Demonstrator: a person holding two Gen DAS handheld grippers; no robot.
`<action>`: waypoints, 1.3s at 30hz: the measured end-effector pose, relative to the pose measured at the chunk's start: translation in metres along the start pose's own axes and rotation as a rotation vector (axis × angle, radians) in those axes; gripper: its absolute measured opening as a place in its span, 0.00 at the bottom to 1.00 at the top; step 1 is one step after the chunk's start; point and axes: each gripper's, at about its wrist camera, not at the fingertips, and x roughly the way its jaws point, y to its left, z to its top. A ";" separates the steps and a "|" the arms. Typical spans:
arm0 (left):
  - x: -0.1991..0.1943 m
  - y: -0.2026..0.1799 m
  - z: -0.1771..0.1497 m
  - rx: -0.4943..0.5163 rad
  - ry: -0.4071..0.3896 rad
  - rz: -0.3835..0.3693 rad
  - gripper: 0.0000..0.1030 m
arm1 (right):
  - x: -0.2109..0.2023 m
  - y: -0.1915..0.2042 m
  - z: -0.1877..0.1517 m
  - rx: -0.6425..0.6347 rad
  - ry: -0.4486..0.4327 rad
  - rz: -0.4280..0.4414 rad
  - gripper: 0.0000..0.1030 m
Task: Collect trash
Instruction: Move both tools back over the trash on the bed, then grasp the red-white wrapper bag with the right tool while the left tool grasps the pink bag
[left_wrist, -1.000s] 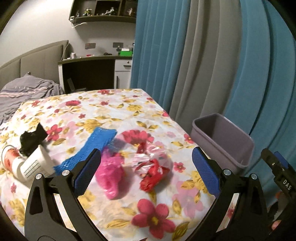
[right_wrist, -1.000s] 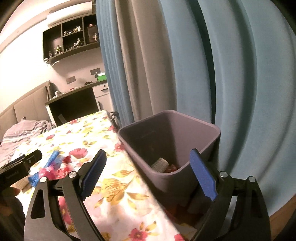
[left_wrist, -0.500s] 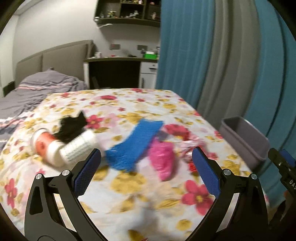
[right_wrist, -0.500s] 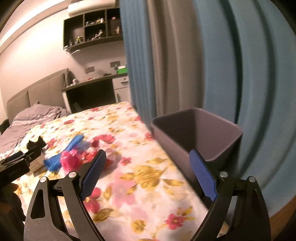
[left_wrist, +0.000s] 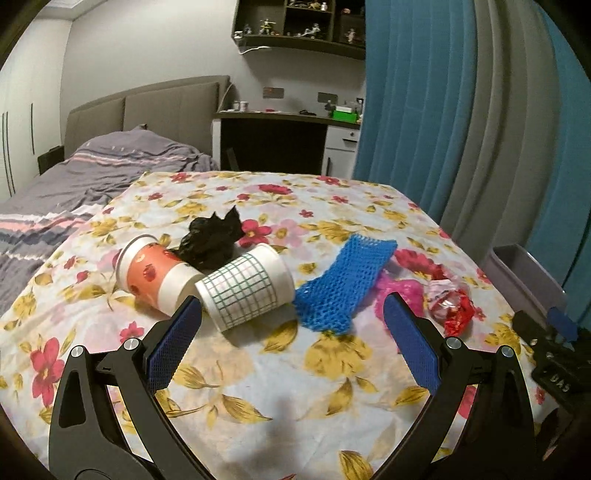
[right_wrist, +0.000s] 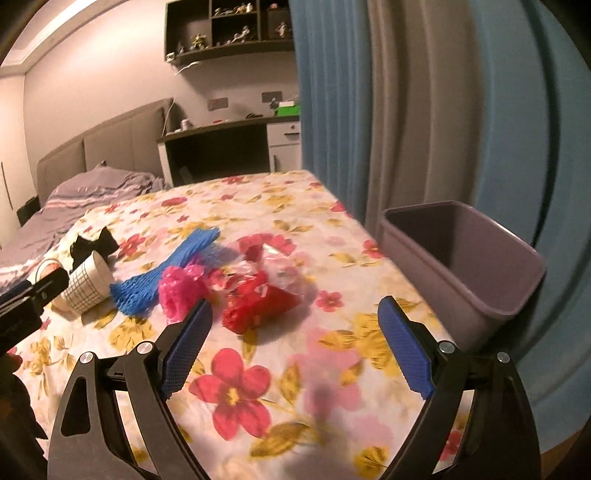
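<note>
Trash lies on a floral bedspread (left_wrist: 280, 398): a red paper cup (left_wrist: 151, 275) and a grid-patterned cup (left_wrist: 245, 286) on their sides, a crumpled black bag (left_wrist: 210, 236), a blue foam net (left_wrist: 343, 284), a pink bag (left_wrist: 400, 295) and a red-and-clear wrapper (left_wrist: 452, 304). My left gripper (left_wrist: 293, 341) is open and empty, just short of the grid cup and net. My right gripper (right_wrist: 295, 347) is open and empty, near the red wrapper (right_wrist: 258, 299) and pink bag (right_wrist: 181, 288). A purple bin (right_wrist: 461, 258) stands off the bed's right edge.
Blue and grey curtains (left_wrist: 461, 110) hang behind the bin (left_wrist: 524, 273). A rumpled grey duvet (left_wrist: 74, 184) covers the bed's far left. A dark desk (left_wrist: 273, 144) and wall shelves (left_wrist: 303, 26) stand at the back. The left gripper's body (right_wrist: 26, 299) shows at the right wrist view's left edge.
Both grippers have swung left, away from the bin and toward the trash. The cups and black bag have come to the middle of the left view. Both grippers stay open.
</note>
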 end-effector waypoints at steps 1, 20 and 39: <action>0.000 0.003 0.000 -0.006 -0.003 0.007 0.94 | 0.003 0.003 0.000 -0.007 0.003 -0.001 0.85; 0.011 0.004 -0.008 -0.002 0.018 0.027 0.94 | 0.062 0.026 0.005 -0.048 0.142 0.037 0.57; 0.009 -0.007 -0.010 0.011 0.031 -0.025 0.94 | 0.079 0.014 0.002 0.008 0.258 0.117 0.24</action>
